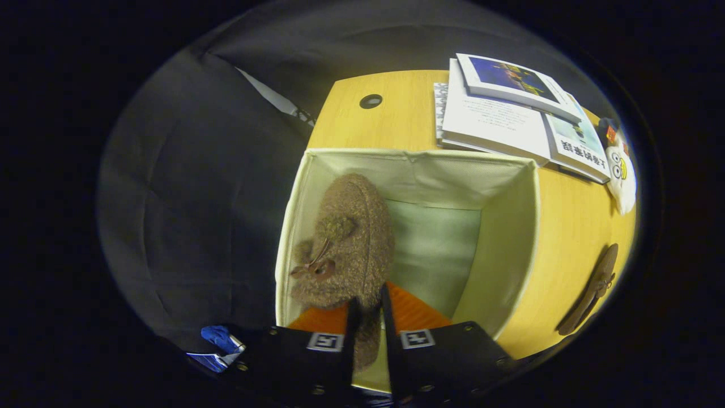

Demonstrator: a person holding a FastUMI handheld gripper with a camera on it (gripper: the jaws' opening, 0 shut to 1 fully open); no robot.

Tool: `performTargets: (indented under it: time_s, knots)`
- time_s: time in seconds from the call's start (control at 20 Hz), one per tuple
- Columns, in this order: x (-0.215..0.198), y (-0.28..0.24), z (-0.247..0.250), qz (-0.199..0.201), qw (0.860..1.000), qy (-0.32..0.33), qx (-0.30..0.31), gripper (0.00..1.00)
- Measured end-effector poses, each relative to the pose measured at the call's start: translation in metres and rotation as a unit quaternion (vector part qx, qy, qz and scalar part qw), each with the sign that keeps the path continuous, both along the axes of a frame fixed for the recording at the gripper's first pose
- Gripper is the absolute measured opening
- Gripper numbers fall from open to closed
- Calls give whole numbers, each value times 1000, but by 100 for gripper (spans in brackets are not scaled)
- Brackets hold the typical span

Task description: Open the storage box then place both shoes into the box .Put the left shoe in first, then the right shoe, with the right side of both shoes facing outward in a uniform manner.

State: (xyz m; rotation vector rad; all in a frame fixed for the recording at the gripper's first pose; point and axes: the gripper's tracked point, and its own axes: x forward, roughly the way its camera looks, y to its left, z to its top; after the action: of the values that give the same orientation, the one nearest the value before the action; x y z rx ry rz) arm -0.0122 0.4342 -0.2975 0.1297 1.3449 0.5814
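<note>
A cream fabric storage box (510, 226) stands open on the wooden table, its lid off. A brown fuzzy shoe (351, 238) with a small leather bow hangs inside the box along its left wall, toe pointing away from me. My gripper (368, 303) is shut on the shoe's heel end, both fingers pressing the fuzzy collar between them. The second brown shoe (592, 292) lies on the table to the right of the box, seen edge-on.
A stack of books (510, 119) lies on the table (368, 122) beyond the box at the right. A small white plush toy (620, 170) sits beside the books. A round cable hole (370, 101) is in the tabletop behind the box.
</note>
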Motion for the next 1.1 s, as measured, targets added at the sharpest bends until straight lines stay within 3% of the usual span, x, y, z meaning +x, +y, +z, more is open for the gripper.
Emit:
performTargets:
  time_s: [0.1,0.35,0.65,1.1]
  knots:
    - [1,-12,10,13,1000,-17,-8,100]
    - [11,-33,47,13,999,-38,31,97]
    - [19,-98,94,8,996,-70,63,97]
    - [26,-216,112,-50,994,-81,60,97]
